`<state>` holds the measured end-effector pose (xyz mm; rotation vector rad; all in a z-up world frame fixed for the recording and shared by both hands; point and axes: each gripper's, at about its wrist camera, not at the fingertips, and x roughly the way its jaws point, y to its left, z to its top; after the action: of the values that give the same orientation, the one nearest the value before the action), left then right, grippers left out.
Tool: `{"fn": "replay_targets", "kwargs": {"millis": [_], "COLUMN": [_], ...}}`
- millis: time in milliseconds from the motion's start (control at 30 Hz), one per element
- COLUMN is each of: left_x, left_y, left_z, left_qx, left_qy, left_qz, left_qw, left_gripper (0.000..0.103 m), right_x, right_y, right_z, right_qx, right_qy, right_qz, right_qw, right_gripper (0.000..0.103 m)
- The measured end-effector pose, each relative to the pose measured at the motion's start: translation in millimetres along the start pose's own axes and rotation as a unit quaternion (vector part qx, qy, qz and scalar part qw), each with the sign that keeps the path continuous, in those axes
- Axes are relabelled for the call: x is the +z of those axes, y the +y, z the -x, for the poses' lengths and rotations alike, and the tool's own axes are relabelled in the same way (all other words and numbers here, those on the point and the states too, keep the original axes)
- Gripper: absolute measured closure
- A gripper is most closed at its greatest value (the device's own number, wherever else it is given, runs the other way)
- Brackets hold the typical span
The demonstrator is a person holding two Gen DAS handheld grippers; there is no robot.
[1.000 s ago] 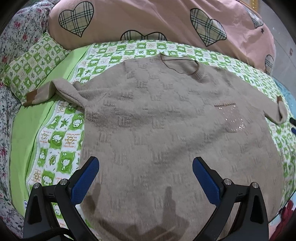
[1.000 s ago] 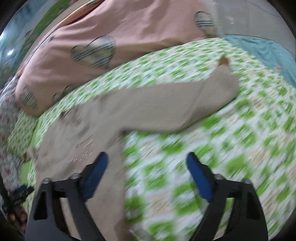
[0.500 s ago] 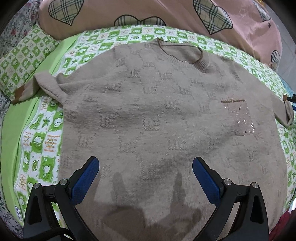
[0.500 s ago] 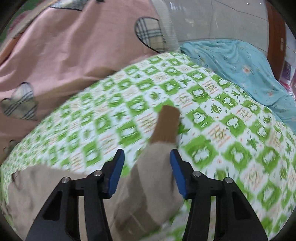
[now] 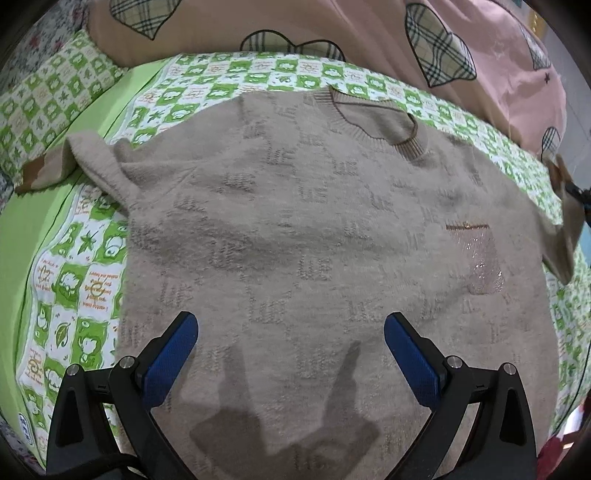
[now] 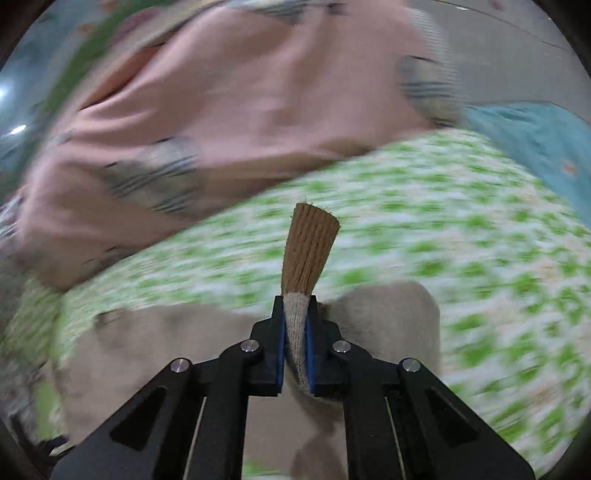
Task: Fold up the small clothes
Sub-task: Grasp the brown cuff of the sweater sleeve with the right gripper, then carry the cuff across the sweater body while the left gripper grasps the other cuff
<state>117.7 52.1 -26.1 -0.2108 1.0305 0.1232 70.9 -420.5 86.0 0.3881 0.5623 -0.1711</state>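
A beige knitted sweater [image 5: 314, 236] lies flat, front up, on a bed covered by a green and white checked sheet [image 5: 85, 266], its neckline toward a pink quilt with plaid hearts [image 5: 332, 26] at the far side. The left claw [image 5: 290, 343] hovers above the lower body of the sweater with its blue pads wide apart and nothing between them; its shadow falls on the knit below. One sleeve [image 5: 74, 158] stretches out to the left of that view, its brown cuff resting on the sheet. The other sleeve runs off to the right, where the right claw [image 6: 295, 343] has just finished closing and now pinches it just behind the brown ribbed cuff [image 6: 308, 251], which sticks out past the fingertips. The background there is blurred. The sleeve's long axis runs from that pinch back toward the sweater body, which lies down and to the left in the right view. Judging from this, the next fold would carry the sleeve inward across the chest, and the right claw is plainly the nearer one for it.
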Motion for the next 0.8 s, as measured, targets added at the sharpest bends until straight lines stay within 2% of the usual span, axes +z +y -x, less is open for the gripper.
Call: {"fn": "replay_targets", "kwargs": {"millis": [133, 300, 367, 567, 700, 733, 800], "left_x": [-3, -6, -6, -5, 4, 7, 17], "left_y": [16, 37, 44, 56, 59, 59, 55], "left_z": [6, 14, 16, 20, 12, 8, -1], "left_qx": [-0.013, -0.038, -0.044, -0.067, -0.099, -0.104, -0.120], "left_qy": [-0.004, -0.007, -0.009, -0.014, -0.008, -0.006, -0.002], "left_qz": [0.016, 0.042, 0.048, 0.056, 0.069, 0.070, 0.071], "left_qw": [0.9998, 0.9984, 0.9978, 0.9961, 0.9927, 0.9921, 0.9902], "left_gripper": [0.002, 0.002, 0.002, 0.002, 0.002, 0.002, 0.002], "right_x": [-26, -66, -82, -122, -134, -137, -135], "right_y": [87, 184, 216, 274, 283, 282, 273], "right_z": [-18, -50, -62, -96, -114, -115, -110], "right_qx": [0.097, 0.204, 0.232, 0.262, 0.264, 0.260, 0.258], "right_qy": [0.020, 0.060, 0.070, 0.114, 0.152, 0.160, 0.162], "right_qz": [0.047, 0.095, 0.112, 0.146, 0.152, 0.147, 0.130], "right_qw": [0.994, 0.973, 0.964, 0.947, 0.940, 0.941, 0.944], "right_gripper": [0.093, 0.093, 0.093, 0.093, 0.088, 0.085, 0.068]}}
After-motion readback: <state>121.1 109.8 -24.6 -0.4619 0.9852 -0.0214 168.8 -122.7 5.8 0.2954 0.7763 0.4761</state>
